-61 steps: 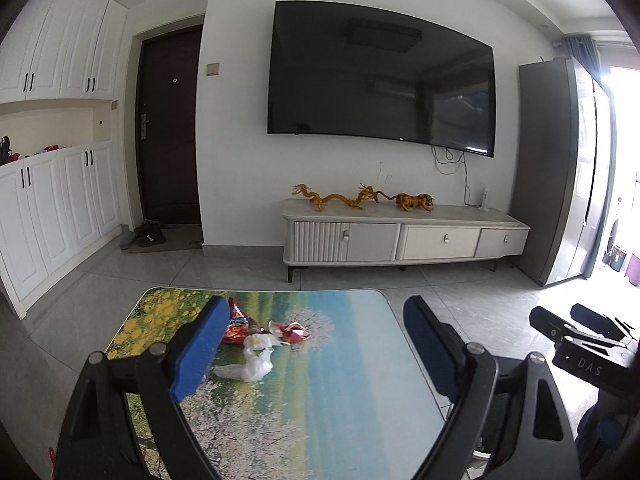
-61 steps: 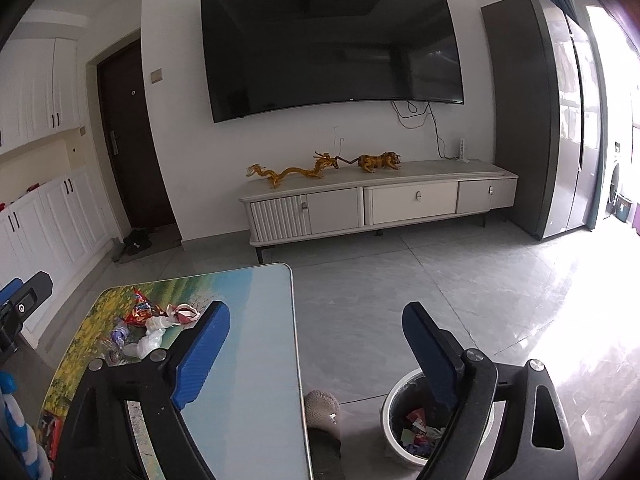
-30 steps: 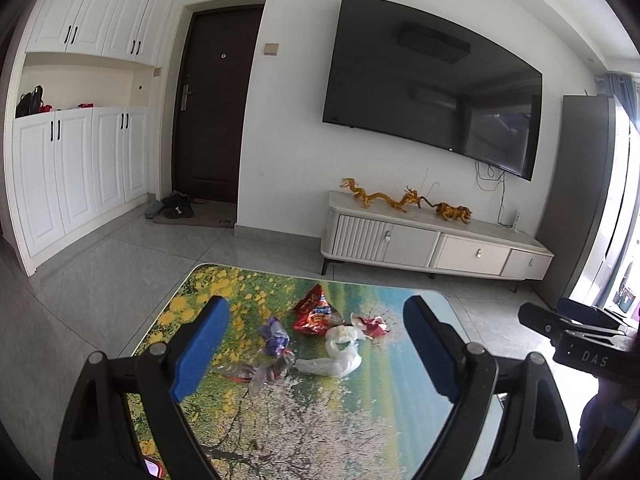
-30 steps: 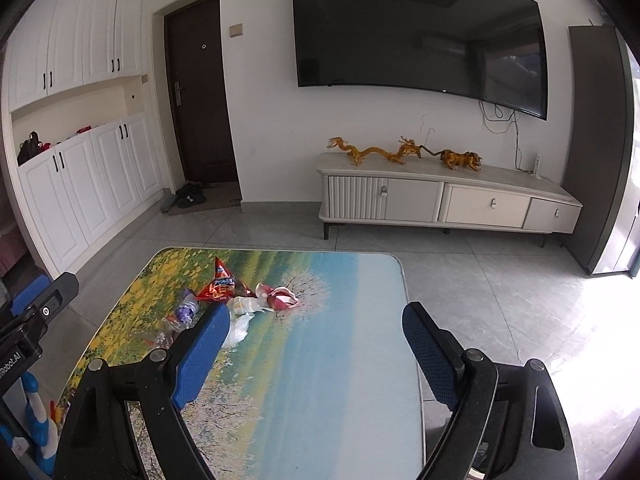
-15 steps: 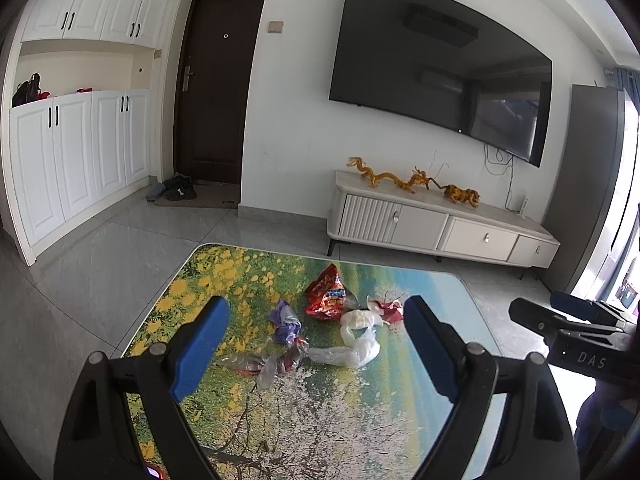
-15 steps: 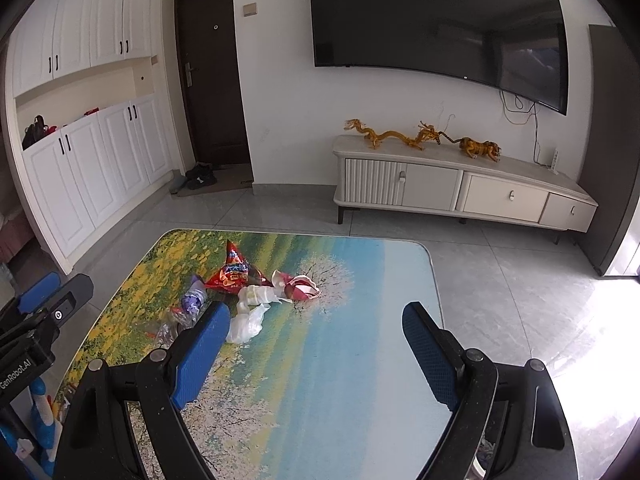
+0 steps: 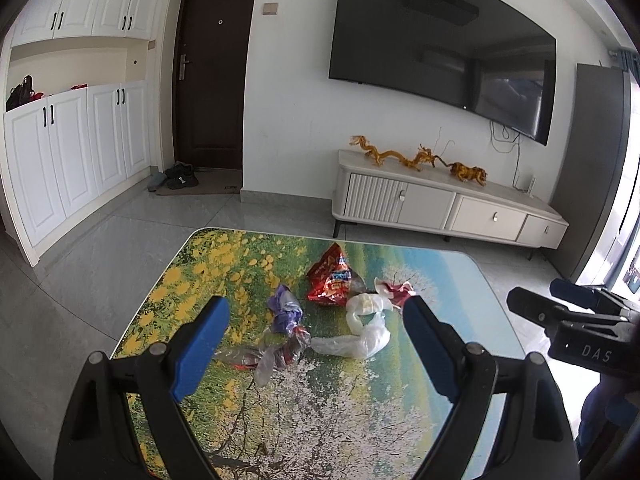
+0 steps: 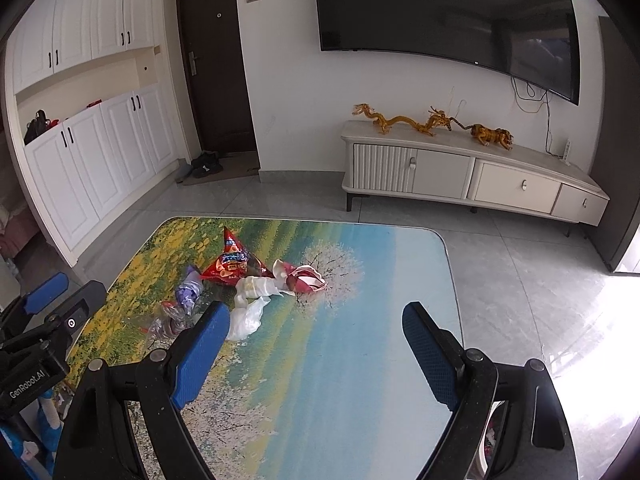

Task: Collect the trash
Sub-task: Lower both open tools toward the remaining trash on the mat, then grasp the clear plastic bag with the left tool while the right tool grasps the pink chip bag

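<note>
From my left wrist view, the left claw point(image 7: 314, 328) hangs released over the surface point(image 7: 340, 420), empty. The trash sits toward the far edge: a red snack bag point(image 7: 333, 280), purple wrapper point(image 7: 285, 309), white plastic bag point(image 7: 362, 338). From my right wrist view, the right claw point(image 8: 316, 330) is also spread and empty, the red snack bag point(image 8: 232, 266) near the surface's point(image 8: 360, 360) far left corner.

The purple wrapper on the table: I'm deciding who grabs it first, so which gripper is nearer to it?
Left. The left gripper hangs just short of the purple wrapper, jaws open around that clutter. The right gripper sits further off, the wrapper lying beyond its left finger.
</note>
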`<move>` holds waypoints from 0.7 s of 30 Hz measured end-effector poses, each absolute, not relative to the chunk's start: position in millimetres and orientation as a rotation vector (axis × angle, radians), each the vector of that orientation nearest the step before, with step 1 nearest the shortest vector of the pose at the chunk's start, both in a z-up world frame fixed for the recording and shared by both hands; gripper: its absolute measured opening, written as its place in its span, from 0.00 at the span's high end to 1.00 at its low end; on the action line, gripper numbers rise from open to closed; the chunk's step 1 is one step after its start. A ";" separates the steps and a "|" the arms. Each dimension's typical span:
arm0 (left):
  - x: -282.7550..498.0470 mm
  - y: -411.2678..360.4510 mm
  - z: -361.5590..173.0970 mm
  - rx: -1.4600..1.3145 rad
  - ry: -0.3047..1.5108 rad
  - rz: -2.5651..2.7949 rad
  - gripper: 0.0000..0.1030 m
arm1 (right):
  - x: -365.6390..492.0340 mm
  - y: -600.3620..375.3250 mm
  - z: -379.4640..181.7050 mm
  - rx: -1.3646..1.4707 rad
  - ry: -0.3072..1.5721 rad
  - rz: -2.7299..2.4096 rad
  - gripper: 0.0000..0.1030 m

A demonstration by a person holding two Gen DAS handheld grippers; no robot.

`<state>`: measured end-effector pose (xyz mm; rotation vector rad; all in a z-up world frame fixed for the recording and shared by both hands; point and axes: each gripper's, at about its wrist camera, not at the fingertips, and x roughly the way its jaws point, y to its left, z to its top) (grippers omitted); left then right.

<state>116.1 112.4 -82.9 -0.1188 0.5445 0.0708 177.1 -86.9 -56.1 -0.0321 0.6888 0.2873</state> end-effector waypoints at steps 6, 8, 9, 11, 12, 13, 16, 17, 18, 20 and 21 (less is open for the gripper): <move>130.6 114.5 -91.0 -0.108 0.582 0.081 0.14 | 193.5 -89.5 -61.1 -0.035 0.698 0.294 0.15; 137.0 118.0 -94.6 -0.119 0.600 0.075 0.14 | 200.3 -88.6 -62.5 -0.035 0.701 0.302 0.15; 140.8 122.5 -96.4 -0.132 0.611 0.078 0.14 | 204.2 -87.9 -62.8 -0.039 0.701 0.307 0.15; 149.4 133.6 -98.3 -0.154 0.627 0.094 0.15 | 214.2 -85.3 -62.4 -0.052 0.697 0.317 0.17; 154.3 139.9 -98.2 -0.161 0.630 0.112 0.15 | 221.0 -85.2 -62.3 -0.050 0.699 0.326 0.19; 159.8 146.3 -97.5 -0.162 0.631 0.132 0.16 | 226.9 -84.8 -62.4 -0.045 0.702 0.331 0.19; 177.0 164.7 -92.1 -0.178 0.640 0.147 0.24 | 244.0 -82.3 -65.4 -0.047 0.707 0.338 0.25; 181.8 169.3 -90.2 -0.189 0.643 0.136 0.25 | 249.3 -81.4 -67.3 -0.046 0.710 0.344 0.27; 186.1 173.1 -88.9 -0.198 0.644 0.123 0.27 | 254.7 -81.2 -69.7 -0.038 0.716 0.356 0.29; 193.4 174.2 -89.1 -0.204 0.653 0.084 0.33 | 268.5 -81.7 -78.5 -0.002 0.742 0.379 0.35; 196.6 171.7 -91.8 -0.208 0.667 0.052 0.35 | 275.5 -81.7 -84.3 0.012 0.759 0.384 0.37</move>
